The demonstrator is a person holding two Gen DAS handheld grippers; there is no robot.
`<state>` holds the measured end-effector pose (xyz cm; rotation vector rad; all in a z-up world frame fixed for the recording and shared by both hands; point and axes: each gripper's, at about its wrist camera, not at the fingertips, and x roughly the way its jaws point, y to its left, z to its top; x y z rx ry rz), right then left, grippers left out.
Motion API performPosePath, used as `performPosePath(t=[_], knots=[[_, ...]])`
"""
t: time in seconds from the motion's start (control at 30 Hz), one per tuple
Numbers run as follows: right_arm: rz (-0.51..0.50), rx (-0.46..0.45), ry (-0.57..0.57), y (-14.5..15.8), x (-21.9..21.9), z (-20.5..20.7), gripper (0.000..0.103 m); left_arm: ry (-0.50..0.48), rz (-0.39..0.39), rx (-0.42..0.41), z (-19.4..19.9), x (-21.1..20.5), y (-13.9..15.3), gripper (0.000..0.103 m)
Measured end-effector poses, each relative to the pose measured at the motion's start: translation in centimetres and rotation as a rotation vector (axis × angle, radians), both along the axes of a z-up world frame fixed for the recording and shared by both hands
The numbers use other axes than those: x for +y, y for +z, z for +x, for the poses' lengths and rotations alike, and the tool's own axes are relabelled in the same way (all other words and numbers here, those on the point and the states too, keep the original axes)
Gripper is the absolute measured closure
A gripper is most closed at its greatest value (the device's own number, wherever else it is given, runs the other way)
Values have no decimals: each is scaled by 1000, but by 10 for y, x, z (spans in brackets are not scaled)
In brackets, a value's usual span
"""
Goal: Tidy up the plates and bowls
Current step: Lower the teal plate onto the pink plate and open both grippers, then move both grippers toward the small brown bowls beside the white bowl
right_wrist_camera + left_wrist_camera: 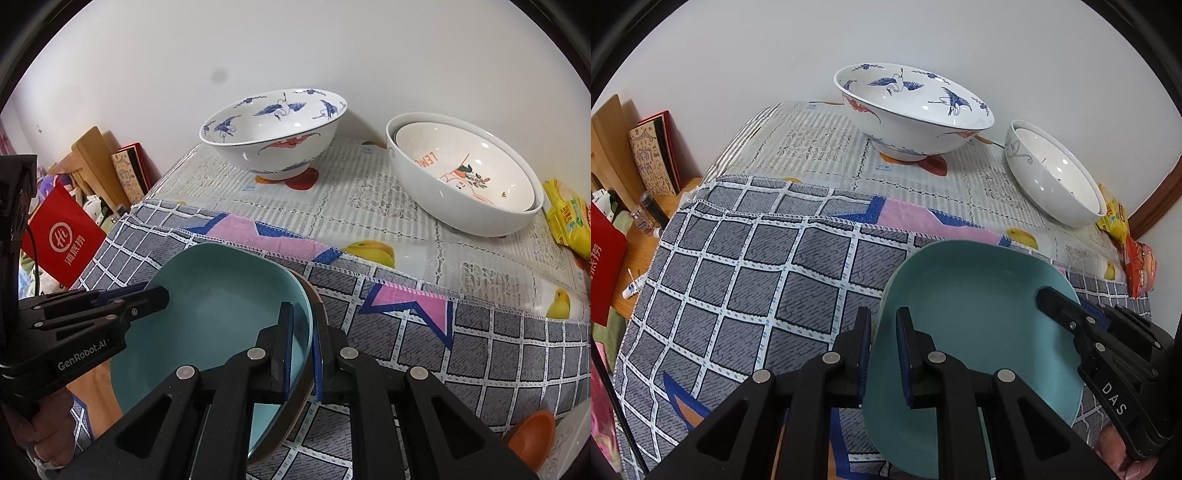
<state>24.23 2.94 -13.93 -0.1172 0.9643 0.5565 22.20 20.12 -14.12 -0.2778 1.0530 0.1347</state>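
So both grippers are on the same teal plate (967, 332) here, one on each side of it. The left gripper (884, 354) has its two blue-padded fingers straddling the plate's left rim, one finger outside and one inside, and they look closed in on the edge. The right gripper (301, 352) is doing the same thing on the opposite rim, jaws pinched onto the plate with the rim sandwiched between the pads. In the right wrist view you can see a dark brownish edge right under the teal plate at the pinch point, can't tell if that's the plate's underside or a second dish. The plate sits tilted over a grey checked cloth (746, 266) that has pink and blue patches, spread over the near part of the table. Whether the plate is touching the cloth or lifted clear, I honestly can't tell. Further back, on a pale lace-patterned table cover (373, 199), there's a big white bowl with blue cranes (912, 107) standing upright near the wall. To its right is a white bowl (454, 206) tipped toward the camera, with a smaller cream bowl (469, 166) nested inside it. A yellow snack packet (569, 218) lies just beside those at the table's right edge. Off to the left there's a red bag (62, 236) and some books.
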Motion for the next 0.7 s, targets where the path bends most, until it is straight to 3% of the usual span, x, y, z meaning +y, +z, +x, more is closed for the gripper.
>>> performPosePath(t=[0.17, 0.37, 0.57, 0.7], knots=[[10, 6, -13, 2, -2, -3, 87, -9, 16, 10, -6, -3, 3, 88], [28, -4, -21, 9, -6, -13, 68, -30, 33, 9, -15, -10, 10, 83], [48, -20, -34, 20, -17, -26, 67, -51, 42, -1, -26, -18, 21, 83], [47, -17, -43, 22, -25, -37, 67, -67, 57, -14, -36, -26, 30, 77]])
